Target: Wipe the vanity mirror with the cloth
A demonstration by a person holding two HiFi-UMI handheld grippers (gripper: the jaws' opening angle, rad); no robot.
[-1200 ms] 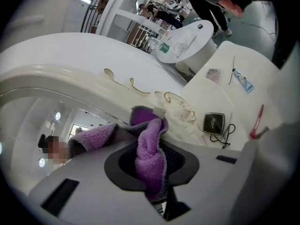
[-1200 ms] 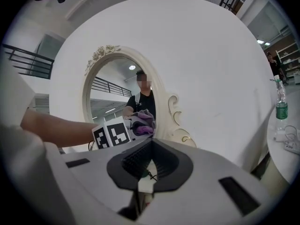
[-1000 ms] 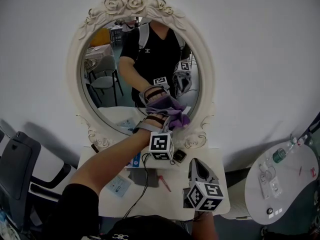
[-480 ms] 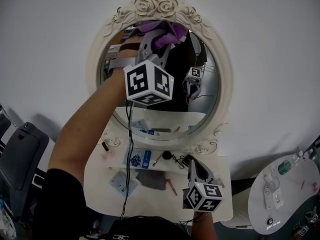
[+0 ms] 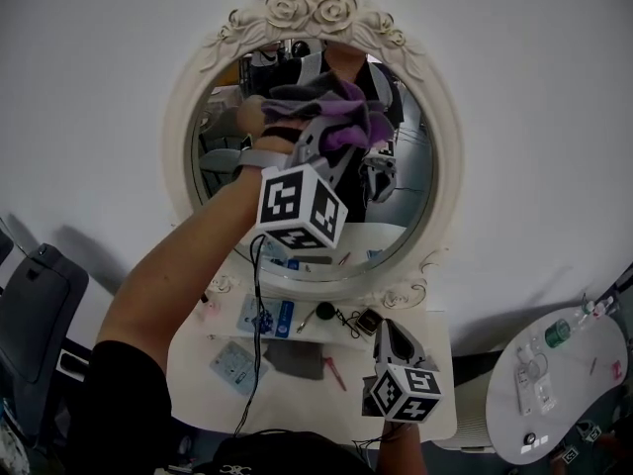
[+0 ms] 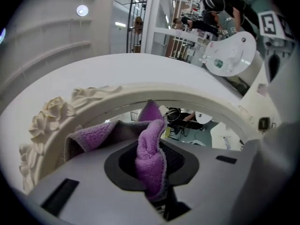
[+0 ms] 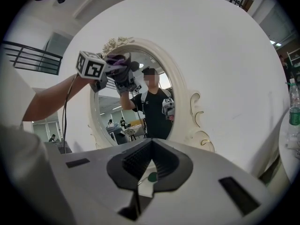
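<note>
- The cloth (image 5: 341, 107) is clamped in the left gripper's (image 5: 332, 142) fingers and pressed to the mirror's (image 5: 401, 221) upper glass.
- The right gripper's (image 7: 149, 165) fingers are closed together, empty.
- Wiping is judged underway; the lower glass is left.

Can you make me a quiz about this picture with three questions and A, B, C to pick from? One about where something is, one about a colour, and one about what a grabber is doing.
1. Where on the mirror is the cloth?
A. At the upper part of the glass
B. At the bottom edge
C. Lying on the table

2. What colour is the cloth?
A. Yellow
B. Mostly purple
C. Green

3. What is the left gripper doing?
A. Open and empty
B. Holding a bottle
C. Shut on the cloth

Answers:
1 A: the head view shows the cloth held up at the glass, just below the carved roses.
2 B: it looks fuzzy purple in the head view and the left gripper view.
3 C: the left gripper view shows a fold of cloth pinched between its jaws.
</note>
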